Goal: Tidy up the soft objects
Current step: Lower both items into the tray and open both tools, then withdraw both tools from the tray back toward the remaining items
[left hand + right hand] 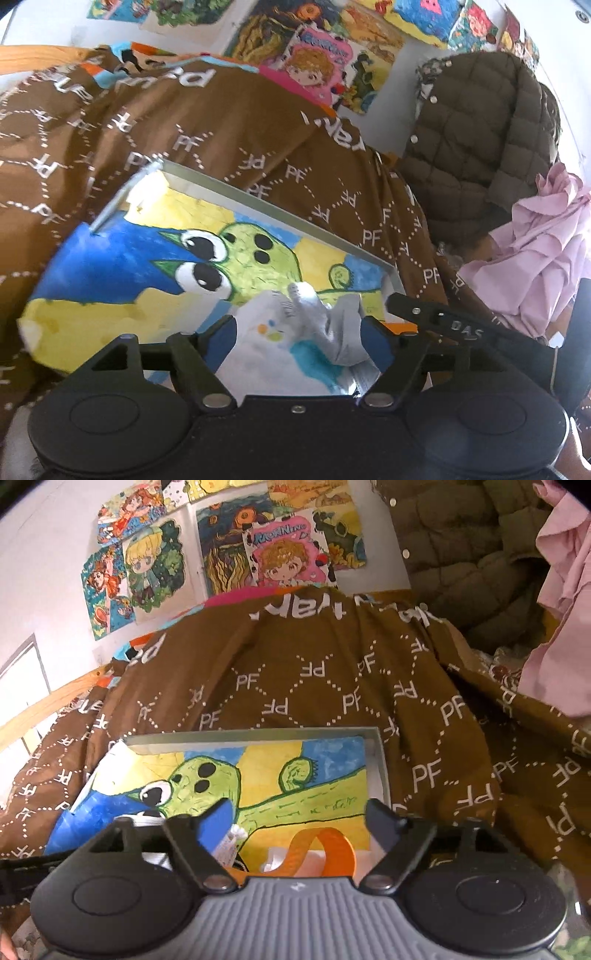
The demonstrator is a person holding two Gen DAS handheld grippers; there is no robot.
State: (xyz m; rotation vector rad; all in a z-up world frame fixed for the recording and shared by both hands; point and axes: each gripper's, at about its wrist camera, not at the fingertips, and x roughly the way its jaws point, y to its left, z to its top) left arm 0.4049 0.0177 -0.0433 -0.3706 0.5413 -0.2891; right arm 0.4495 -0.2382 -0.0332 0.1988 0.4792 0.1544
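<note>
Only my left view shows the grey sock (332, 332): it lies crumpled on a pale cloth with blue and orange blotches (280, 354), low in the picture and between my left fingers. My right view misses the sock and shows an orange strap loop (332, 849) on something white at the near edge of the painted board (325, 775); it also catches a window frame (26, 672) at far left. The left view alone shows the tip of my other tool, a black arm marked with letters (454, 325), just right of the sock.

My left gripper (299, 339) is released, jaws spread wide; the sock sits in the gap, and its folds come close to the right pad (376, 343), though I cannot tell if they touch. My right gripper (295, 823) is spread wide too, with nothing between its fingers but the board below.

The board bears a green cartoon creature on blue and yellow, set in a shallow grey tray (295, 218) on a brown blanket patterned with white letters (332, 686). Behind hang a quilted olive jacket (480, 140) and a pink garment (543, 251), and bright drawings (236, 550) cover the white wall
</note>
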